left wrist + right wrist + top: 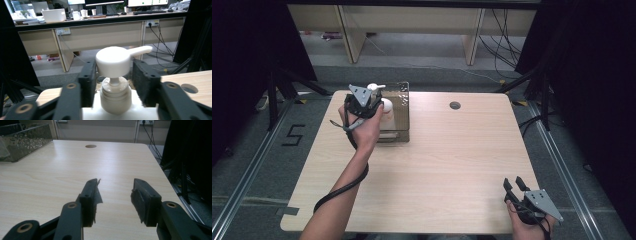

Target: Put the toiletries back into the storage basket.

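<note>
Black jaws of the left gripper (113, 82) stand on either side of a white pump bottle (113, 92), level with its neck and collar. Left pad sits just at the pump head's edge, right pad has a visible gap to the collar, so jaws are apart, not pressing. High view puts the left gripper (371, 102) over the near-left part of a clear container (404, 112), grey plate on top, left hand (362, 127) behind it.

Pump bottle (382, 102) stands upright inside the clear container, long axis vertical, at the container's left side. Nozzle of the pump head points right and a bit away in the left gripper view; in the high view it points toward the container's middle. Anything else in the container: cannot tell, walls are speckled and glary. Container sits on the far-left part of the wooden table (437, 165), well left of the round cable hole (455, 105).

Right gripper (113, 200) rests low over the table's near-right corner, jaws wide apart, nothing between them, aimed up the table. It (514, 184) is well apart from the container, which shows at far left (22, 142) from its camera.
</note>
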